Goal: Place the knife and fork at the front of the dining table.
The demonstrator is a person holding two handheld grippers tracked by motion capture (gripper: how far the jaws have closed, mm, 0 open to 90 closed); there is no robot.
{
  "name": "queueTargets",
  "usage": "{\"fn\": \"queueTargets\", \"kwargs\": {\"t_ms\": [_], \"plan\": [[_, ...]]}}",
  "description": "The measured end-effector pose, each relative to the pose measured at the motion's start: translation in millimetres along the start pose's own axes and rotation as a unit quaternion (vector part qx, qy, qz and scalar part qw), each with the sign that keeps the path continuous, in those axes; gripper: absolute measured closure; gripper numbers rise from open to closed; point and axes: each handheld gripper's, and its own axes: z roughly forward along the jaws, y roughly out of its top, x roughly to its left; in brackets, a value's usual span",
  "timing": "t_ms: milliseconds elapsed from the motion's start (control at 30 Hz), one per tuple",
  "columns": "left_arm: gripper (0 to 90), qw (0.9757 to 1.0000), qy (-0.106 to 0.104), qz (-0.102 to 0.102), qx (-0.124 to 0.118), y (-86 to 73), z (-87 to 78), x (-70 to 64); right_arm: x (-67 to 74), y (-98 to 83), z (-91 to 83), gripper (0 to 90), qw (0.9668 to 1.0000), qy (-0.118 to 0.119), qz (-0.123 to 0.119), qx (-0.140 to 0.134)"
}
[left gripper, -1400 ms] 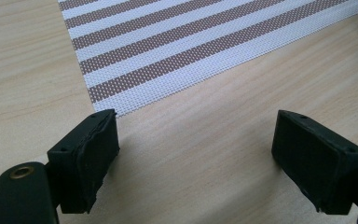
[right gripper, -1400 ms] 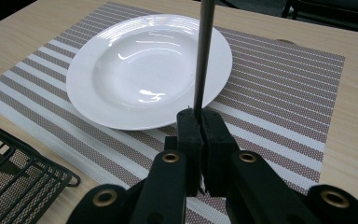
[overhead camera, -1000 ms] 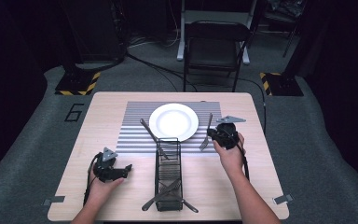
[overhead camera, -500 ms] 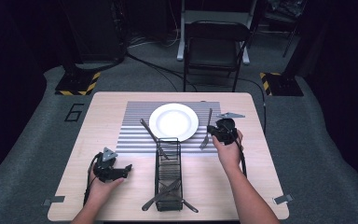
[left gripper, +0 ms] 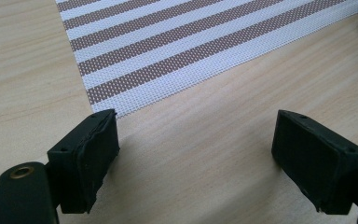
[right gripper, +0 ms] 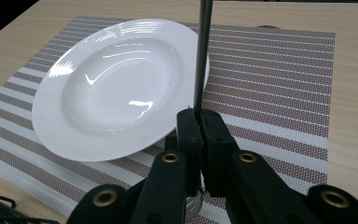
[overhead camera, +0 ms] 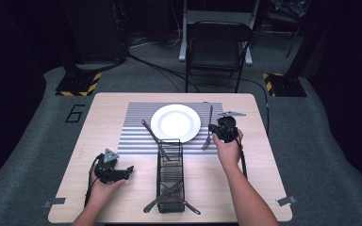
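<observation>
A white plate [overhead camera: 175, 122] sits on a striped placemat [overhead camera: 134, 129] at the middle of the wooden table. Just right of the plate, my right gripper [overhead camera: 218, 133] is shut on a slim metal utensil [overhead camera: 209, 117] that lies along the mat's right side. In the right gripper view the jaws [right gripper: 199, 119] pinch the utensil's shaft [right gripper: 202, 60], which rises past the plate [right gripper: 116, 88]. My left gripper [overhead camera: 125, 171] rests at the table's front left, open. In its own view the left gripper [left gripper: 196, 154] holds nothing, with bare wood between the jaws and the placemat [left gripper: 191, 42] beyond.
A black wire cutlery caddy [overhead camera: 169, 175] lies in front of the plate with several utensils in it. Another utensil [overhead camera: 152, 134] slants across the mat left of the plate. A dark chair [overhead camera: 219, 52] stands beyond the far edge.
The right gripper has edged slightly toward the far side with the utensil still in it. The left gripper has stayed where it was.
</observation>
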Motion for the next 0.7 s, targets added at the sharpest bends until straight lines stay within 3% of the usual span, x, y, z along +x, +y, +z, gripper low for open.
{"fn": "queueTargets", "kwargs": {"t_ms": [233, 333, 700], "plan": [[14.6, 1.0000, 0.000, 0.000, 0.000, 0.0, 0.0, 0.0, -3.0, 2.8, 6.7, 87.7, 1.0000, -0.003, 0.009, 0.003], [14.6, 1.0000, -0.001, 0.000, 0.000, 0.2, 0.1, -0.1, -6.3, 2.2, 9.3, 87.7, 0.9996, -0.004, 0.028, 0.003], [14.6, 1.0000, 0.000, 0.001, 0.003, 0.6, 0.1, -0.3, -8.1, 6.1, 17.4, 87.6, 0.9990, -0.011, 0.041, 0.012]]}}
